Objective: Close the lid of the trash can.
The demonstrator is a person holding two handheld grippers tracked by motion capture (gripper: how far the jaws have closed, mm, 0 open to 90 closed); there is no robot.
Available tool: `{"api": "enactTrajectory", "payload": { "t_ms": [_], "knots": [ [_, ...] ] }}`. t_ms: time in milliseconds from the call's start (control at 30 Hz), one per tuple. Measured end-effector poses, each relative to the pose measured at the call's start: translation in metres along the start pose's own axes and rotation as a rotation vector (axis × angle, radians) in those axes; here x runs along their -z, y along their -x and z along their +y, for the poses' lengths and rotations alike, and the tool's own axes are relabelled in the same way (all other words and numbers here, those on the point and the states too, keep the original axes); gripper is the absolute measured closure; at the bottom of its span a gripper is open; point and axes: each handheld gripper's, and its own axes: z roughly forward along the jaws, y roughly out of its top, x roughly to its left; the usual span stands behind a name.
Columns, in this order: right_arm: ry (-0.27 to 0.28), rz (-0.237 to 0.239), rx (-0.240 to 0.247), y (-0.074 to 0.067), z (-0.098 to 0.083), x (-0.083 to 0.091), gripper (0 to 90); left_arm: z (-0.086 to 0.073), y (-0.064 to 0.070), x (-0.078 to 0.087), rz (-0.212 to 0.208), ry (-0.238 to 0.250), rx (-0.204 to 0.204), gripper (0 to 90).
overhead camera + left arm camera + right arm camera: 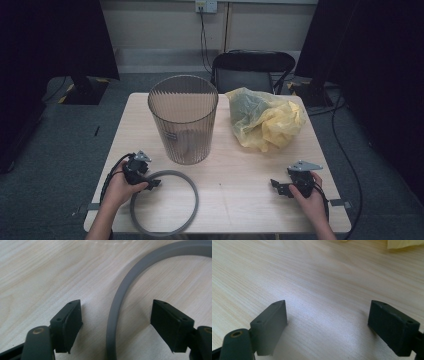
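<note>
the left gripper [152, 183] sits low at the near left of the table [250, 200], its jaws spread wide with the grey ring [165, 202] running between them; in the left gripper view the grey ring [117, 307] curves up between the two black pads, apart from both, so nothing is pinched yet. the ring lies flat on the wood at the near left corner, just in front of the ribbed translucent bin [183, 117], which stands upright and looks bare of any liner. the yellow plastic bag [265, 119] lies crumpled on the far right of the table, near the bin but not in it. the right gripper [280, 187] rests near the table's near right edge, jaws spread over bare wood, holding nothing; the right gripper view shows a corner of the yellow bag [404, 243] far ahead. judging by this, the work looks to be at its very start: the ring is straddled but not gripped or lifted, and if the aim is to line the bin, the bag has not gone in and the ring has not been fitted on the rim
</note>
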Motion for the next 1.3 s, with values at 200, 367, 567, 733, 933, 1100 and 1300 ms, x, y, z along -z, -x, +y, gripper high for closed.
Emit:
{"api": "enactTrajectory", "payload": {
  "t_ms": [200,367,567,733,933,1100,1300],
  "knots": [
    [0.000,0.000,0.001,0.000,0.000,0.000,14.7,-0.010,0.003,0.001,0.032,0.067,0.000,32.5],
    [0.000,0.000,0.000,0.000,0.000,0.000,14.7,-0.014,0.007,0.004,0.032,0.094,-0.008,45.0],
    [0.000,0.000,0.000,0.000,0.000,0.000,14.7,-0.018,0.013,0.005,0.027,0.120,-0.009,59.9],
    [0.000,0.000,0.000,0.000,0.000,0.000,14.6,-0.019,0.012,0.005,0.035,0.132,0.003,65.5],
    [0.000,-0.001,-0.001,0.000,0.000,0.000,14.4,-0.011,0.016,0.006,0.051,0.070,0.014,75.9],
    [0.000,-0.001,0.000,0.000,0.000,0.000,14.4,-0.006,0.018,0.005,0.045,0.043,0.039,82.0],
    [0.000,-0.001,0.001,0.000,0.000,0.000,14.1,-0.007,0.017,0.008,0.028,0.025,0.067,82.5]
  ]
}}
